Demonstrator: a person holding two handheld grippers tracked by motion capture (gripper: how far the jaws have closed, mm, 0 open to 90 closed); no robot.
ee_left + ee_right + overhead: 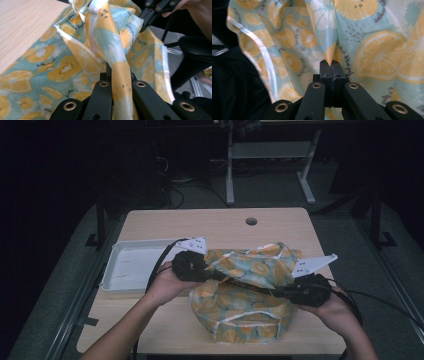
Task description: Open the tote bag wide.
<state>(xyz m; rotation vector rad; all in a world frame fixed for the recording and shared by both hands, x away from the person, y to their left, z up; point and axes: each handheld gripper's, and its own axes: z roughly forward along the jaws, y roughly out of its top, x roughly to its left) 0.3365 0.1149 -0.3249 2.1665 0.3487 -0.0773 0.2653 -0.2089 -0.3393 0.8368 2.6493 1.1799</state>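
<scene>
A teal cloth printed with yellow citrus slices (250, 295) is bunched on the wooden table (165, 225), partly lifted between both grippers. My left gripper (231, 281) points right and is shut on a fold of the cloth. In the left gripper view the cloth (62, 67) runs as a twisted band between the jaws of the left gripper (119, 75). My right gripper (274, 291) points left, shut on another fold. In the right gripper view the right gripper (330, 65) pinches a small peak of the cloth (372, 55). The right gripper (147, 17) also shows at the top of the left gripper view.
A white tray (131, 265) lies on the table's left side, just beyond the left hand. A round hole (251, 221) sits near the table's far edge. A metal desk frame (230, 175) stands on the floor behind the table.
</scene>
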